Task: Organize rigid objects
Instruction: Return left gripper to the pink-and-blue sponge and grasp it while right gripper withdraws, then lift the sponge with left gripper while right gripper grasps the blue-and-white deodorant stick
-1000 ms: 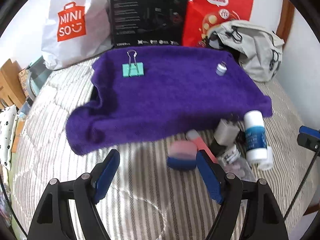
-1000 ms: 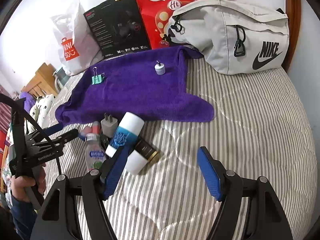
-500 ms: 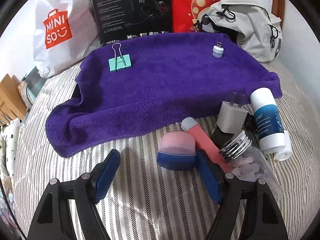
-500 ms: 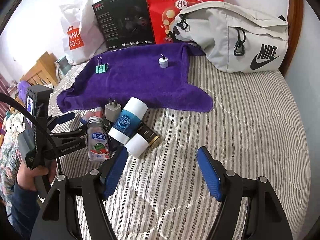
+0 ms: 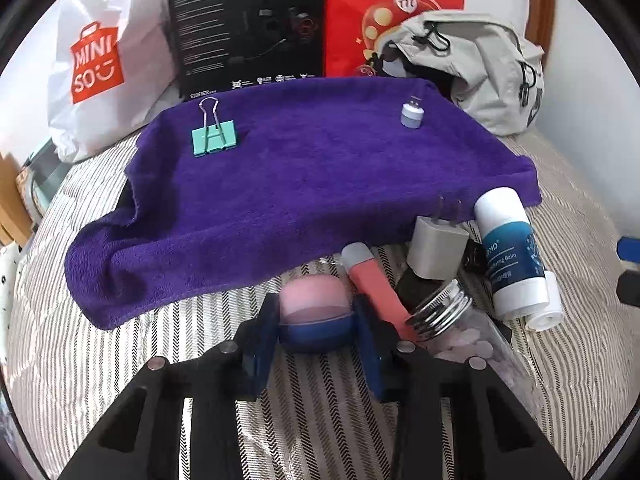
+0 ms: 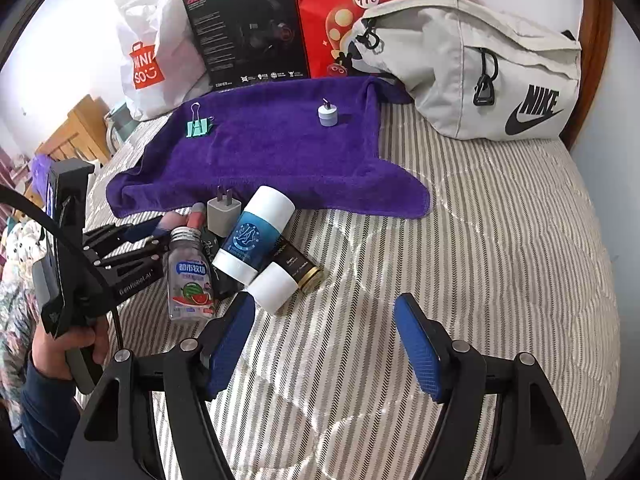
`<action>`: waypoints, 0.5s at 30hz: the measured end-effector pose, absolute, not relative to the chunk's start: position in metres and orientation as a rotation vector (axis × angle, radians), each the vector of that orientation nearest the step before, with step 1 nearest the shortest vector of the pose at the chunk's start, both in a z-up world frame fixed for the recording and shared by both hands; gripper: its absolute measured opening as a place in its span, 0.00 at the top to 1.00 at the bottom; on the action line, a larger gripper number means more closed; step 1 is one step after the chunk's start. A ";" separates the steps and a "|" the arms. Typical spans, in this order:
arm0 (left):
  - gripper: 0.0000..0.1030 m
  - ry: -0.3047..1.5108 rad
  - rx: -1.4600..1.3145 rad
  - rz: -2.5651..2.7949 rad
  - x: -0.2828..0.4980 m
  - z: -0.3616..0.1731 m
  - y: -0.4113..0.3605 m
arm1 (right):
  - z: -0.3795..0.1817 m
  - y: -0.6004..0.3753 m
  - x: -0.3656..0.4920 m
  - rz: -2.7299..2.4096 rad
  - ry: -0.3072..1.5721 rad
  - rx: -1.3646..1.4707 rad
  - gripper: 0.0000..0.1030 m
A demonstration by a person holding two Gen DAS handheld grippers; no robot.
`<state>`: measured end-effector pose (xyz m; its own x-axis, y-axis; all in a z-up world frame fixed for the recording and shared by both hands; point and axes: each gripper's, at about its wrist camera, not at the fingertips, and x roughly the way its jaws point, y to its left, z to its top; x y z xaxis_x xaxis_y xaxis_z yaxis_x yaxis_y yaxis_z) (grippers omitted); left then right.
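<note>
Two items, a binder clip (image 5: 215, 139) and a small adapter (image 5: 412, 114), sit far on the purple towel (image 5: 320, 184). The left gripper (image 5: 316, 326) fingers apparently clamp the pink-and-blue case (image 5: 314, 312) at the near pile's left; the right gripper (image 6: 324, 344) fingers are spread, empty. Most remains.

A towel (image 5: 304, 184) lies on the bed (image 6: 500, 248), with a binder clip (image 5: 215, 140) on its left and a small adapter (image 5: 412, 114) on its right. In front of the towel sits a cluster: egg-shaped case (image 5: 314, 312), charger plug (image 5: 436, 248), balm tube (image 5: 512, 256).

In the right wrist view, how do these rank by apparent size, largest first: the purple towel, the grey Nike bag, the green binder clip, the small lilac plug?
1. purple towel
2. grey Nike bag, close to the towel in apparent size
3. green binder clip and small lilac plug: too alike to rank
</note>
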<state>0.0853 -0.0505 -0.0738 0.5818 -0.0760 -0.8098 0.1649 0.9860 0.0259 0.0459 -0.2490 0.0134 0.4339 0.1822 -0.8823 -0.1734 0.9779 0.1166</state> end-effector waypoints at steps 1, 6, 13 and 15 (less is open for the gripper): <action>0.66 0.940 0.106 -0.142 0.085 -0.074 -0.051 | 0.013 -0.249 0.047 0.225 1.101 0.020 0.30; 0.66 0.951 0.080 -0.130 0.080 -0.073 -0.039 | 0.009 -0.235 0.066 0.246 1.100 0.064 0.30; 0.66 0.976 0.053 -0.096 0.068 -0.072 -0.014 | -0.016 -0.200 0.096 0.257 1.129 0.084 0.30; 0.66 0.977 0.044 -0.100 0.066 -0.072 -0.009 | -0.026 -0.190 0.101 0.252 1.147 0.069 0.30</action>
<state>0.0657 -0.0087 -0.0715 0.5556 -0.0649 -0.8289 0.1043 0.9945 -0.0080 0.1012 -0.1900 -0.0263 0.3861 0.2332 -0.8925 -0.1622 0.9696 0.1831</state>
